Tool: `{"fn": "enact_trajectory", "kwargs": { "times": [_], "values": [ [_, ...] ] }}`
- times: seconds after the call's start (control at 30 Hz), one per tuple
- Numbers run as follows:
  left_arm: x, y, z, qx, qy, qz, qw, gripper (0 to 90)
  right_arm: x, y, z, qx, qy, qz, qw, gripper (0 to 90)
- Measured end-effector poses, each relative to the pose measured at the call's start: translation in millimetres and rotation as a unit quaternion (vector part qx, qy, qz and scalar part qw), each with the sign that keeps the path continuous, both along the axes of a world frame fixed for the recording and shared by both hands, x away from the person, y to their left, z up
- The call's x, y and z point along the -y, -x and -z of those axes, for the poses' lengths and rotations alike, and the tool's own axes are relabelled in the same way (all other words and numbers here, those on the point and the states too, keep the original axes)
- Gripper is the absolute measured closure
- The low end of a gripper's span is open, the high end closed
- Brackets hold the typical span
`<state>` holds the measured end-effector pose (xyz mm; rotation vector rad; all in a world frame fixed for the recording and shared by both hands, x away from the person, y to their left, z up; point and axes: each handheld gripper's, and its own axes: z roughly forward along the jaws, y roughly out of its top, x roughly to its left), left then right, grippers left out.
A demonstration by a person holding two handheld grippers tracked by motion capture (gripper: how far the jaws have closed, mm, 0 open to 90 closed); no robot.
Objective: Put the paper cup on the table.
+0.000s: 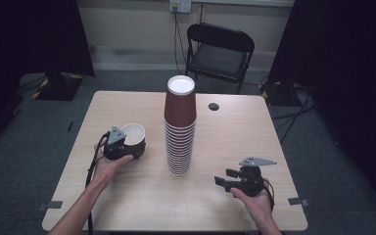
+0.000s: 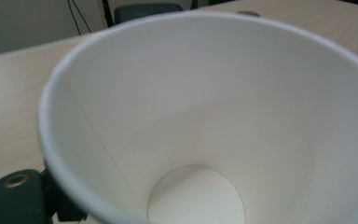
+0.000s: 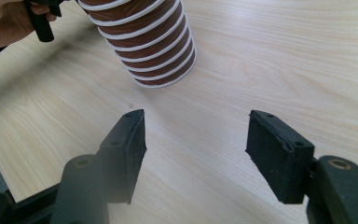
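Observation:
A tall stack of brown paper cups (image 1: 180,132), mouths down, stands at the middle of the wooden table (image 1: 142,200). Left of it, my left gripper (image 1: 131,146) is shut on a single paper cup (image 1: 133,133) whose white inside faces up. In the left gripper view that cup (image 2: 205,116) tilts toward the camera, and one dark finger (image 2: 16,200) shows against its outer wall. My right gripper (image 1: 227,178) rests low near the front right, open, with bare table between its pads (image 3: 130,149). The foot of the stack (image 3: 144,42) lies beyond them.
A black folding chair (image 1: 219,51) stands behind the table. A small round black hole (image 1: 214,106) sits in the tabletop right of the stack. Tape marks (image 1: 54,204) lie at the front corners. The person's left hand (image 3: 4,23) shows in the right gripper view.

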<state>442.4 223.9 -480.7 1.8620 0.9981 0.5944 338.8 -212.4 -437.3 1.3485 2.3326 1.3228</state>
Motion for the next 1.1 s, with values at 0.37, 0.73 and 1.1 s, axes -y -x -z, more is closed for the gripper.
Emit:
{"fn": "enact_trajectory", "kwargs": {
  "times": [0.37,0.73,1.1],
  "values": [
    [-1.1,-0.5,6.4,-0.037,-0.003,0.000,0.9993,15.4,0.7,0.5,0.1,0.002,-0.004,-0.001,1.0000,37.1],
    [-8.3,11.3,6.4,-0.045,-0.035,-0.007,0.9983,15.8,5.6,2.9,-3.3,0.017,-0.015,0.006,0.9997,34.7],
    [-23.9,31.4,-7.1,-0.042,-0.022,-0.011,0.9988,15.8,8.8,1.1,-1.0,0.030,-0.017,0.012,0.9993,29.2]
  ]
}}
